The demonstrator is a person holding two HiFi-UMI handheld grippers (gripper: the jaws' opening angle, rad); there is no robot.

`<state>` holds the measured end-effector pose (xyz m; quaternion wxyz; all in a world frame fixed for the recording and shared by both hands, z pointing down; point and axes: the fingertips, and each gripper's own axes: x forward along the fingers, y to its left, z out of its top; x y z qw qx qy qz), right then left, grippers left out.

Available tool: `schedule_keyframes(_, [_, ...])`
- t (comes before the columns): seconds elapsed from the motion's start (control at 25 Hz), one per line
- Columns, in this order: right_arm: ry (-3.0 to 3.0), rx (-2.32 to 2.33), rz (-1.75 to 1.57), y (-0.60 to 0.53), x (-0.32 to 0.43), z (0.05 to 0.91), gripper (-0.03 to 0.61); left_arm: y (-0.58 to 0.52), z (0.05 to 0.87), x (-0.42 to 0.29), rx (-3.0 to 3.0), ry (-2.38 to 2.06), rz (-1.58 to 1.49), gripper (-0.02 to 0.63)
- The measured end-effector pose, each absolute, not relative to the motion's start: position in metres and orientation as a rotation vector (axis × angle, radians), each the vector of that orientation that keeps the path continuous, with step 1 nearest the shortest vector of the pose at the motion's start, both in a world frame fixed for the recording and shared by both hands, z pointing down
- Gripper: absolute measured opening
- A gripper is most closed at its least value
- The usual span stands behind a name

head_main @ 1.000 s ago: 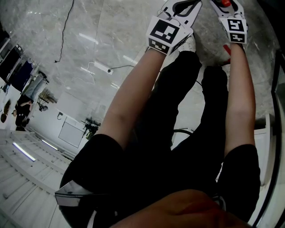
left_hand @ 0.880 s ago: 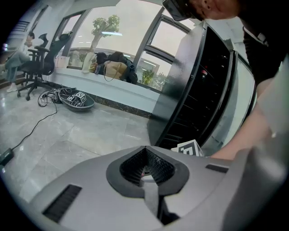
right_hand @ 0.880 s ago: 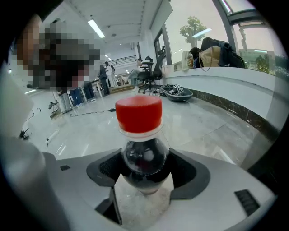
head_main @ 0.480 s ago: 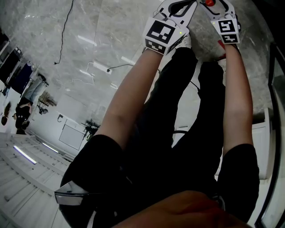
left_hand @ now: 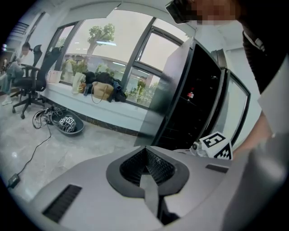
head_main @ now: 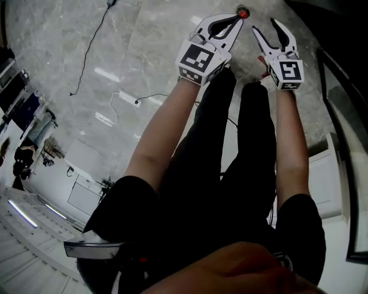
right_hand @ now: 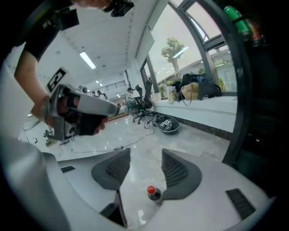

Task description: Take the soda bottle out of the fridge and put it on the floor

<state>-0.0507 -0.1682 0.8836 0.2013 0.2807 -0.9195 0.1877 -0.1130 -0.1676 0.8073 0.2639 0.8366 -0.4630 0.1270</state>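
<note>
Jaws of R gripper (right_hand: 146, 154) just narrowed, empty, well above soda bottle (right_hand: 154, 194).

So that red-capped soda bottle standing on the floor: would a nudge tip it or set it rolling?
The soda bottle stands upright on a small base, so a high nudge would probably tip it. Its round body would then likely roll on the glossy floor. It looks dark right up to the cap, so it seems full and fairly heavy.

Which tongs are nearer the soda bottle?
Left, apparently: the left tongs end just beside the soda bottle; the right tongs, empty, jaws lately closing, are farther to its right.
</note>
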Motion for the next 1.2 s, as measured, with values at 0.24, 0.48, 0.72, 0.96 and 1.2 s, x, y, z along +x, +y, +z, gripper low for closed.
schedule_keyframes(0.24, [-2.731, 0.739, 0.552, -0.130, 0.001, 0.676, 0.012, -0.140, 0.656, -0.054, 2.374, -1.159, 0.260, 0.000])
schedule_keyframes(0.48, [-2.820, 0.759, 0.429, -0.095, 0.045, 0.491, 0.012, -0.098, 0.507, -0.006, 2.573, -0.992, 0.257, 0.001])
schedule_keyframes(0.72, [-2.839, 0.819, 0.373, -0.087, 0.073, 0.357, 0.012, -0.092, 0.363, 0.016, 2.674, -0.902, 0.178, 0.001])
schedule_keyframes(0.96, [-2.898, 0.923, 0.246, -0.074, 0.088, 0.250, 0.012, -0.085, 0.259, 0.035, 2.793, -0.863, 0.118, 0.000])
schedule_keyframes(1.2, [-2.962, 0.993, 0.166, -0.059, 0.086, 0.182, 0.012, -0.070, 0.191, 0.035, 2.887, -0.842, 0.036, 0.000])
